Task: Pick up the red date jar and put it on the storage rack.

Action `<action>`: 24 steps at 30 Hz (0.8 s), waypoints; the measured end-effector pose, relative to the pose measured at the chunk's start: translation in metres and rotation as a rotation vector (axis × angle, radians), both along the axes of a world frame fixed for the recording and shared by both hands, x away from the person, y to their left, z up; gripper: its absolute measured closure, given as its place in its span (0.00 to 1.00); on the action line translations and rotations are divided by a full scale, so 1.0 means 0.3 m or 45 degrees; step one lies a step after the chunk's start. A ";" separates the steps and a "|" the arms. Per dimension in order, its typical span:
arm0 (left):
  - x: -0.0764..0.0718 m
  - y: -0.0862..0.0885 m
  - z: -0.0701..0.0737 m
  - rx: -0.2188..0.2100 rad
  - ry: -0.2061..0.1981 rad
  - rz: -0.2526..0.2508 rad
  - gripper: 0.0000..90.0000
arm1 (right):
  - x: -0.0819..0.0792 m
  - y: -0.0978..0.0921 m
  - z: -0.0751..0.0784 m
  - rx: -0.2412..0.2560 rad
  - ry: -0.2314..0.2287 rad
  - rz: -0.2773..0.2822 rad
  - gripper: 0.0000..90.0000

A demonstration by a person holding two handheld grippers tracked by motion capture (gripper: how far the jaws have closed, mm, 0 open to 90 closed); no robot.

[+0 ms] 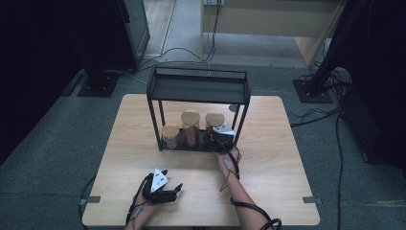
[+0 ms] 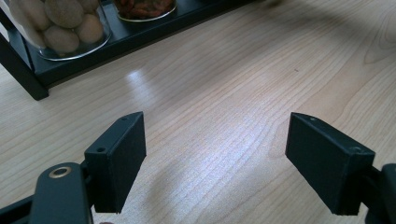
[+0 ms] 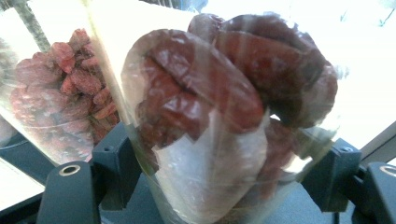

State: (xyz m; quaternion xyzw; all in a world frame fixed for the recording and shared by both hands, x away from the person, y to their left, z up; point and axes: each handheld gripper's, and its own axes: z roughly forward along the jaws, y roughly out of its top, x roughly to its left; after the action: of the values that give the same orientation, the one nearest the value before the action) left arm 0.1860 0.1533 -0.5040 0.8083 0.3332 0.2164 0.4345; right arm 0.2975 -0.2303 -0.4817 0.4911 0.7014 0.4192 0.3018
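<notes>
A black metal rack (image 1: 198, 76) stands at the back of the wooden table (image 1: 268, 163). Its bottom shelf holds three glass jars with wooden lids. The right jar (image 1: 214, 122) is full of large dark red dried fruits (image 3: 224, 107). My right gripper (image 1: 214, 137) reaches into the rack, open, with one jaw on each side of this jar (image 3: 224, 182). I cannot tell whether the pads touch the glass. The middle jar (image 3: 65, 93) holds small red berries. My left gripper (image 1: 173, 178) rests low over the table's front left, open and holding nothing (image 2: 215, 154).
The left jar (image 2: 60, 23) holds pale round pieces and sits on the rack's bottom shelf (image 2: 140, 35). The rack's corner posts (image 1: 239, 125) flank the jars. Cables (image 1: 249, 208) trail over the front edge. Bare wood (image 2: 233, 84) lies ahead of the left gripper.
</notes>
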 end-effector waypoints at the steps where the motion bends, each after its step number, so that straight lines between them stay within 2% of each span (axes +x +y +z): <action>1: 0.000 0.000 0.000 0.000 0.000 0.000 0.22 | 0.000 0.000 0.000 0.000 0.000 0.000 0.27; 11: -0.001 -0.002 0.000 0.005 -0.004 0.000 0.22 | -0.019 0.013 -0.006 0.008 0.001 -0.016 0.23; 24: -0.002 -0.003 0.000 0.008 -0.004 0.001 0.22 | -0.039 0.014 -0.009 0.016 0.008 -0.025 0.23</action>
State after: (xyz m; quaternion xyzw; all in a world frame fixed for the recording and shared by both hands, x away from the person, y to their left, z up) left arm 0.1855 0.1524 -0.5038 0.8092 0.3320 0.2189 0.4325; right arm 0.2858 -0.2260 -0.4845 0.5012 0.6949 0.4189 0.3008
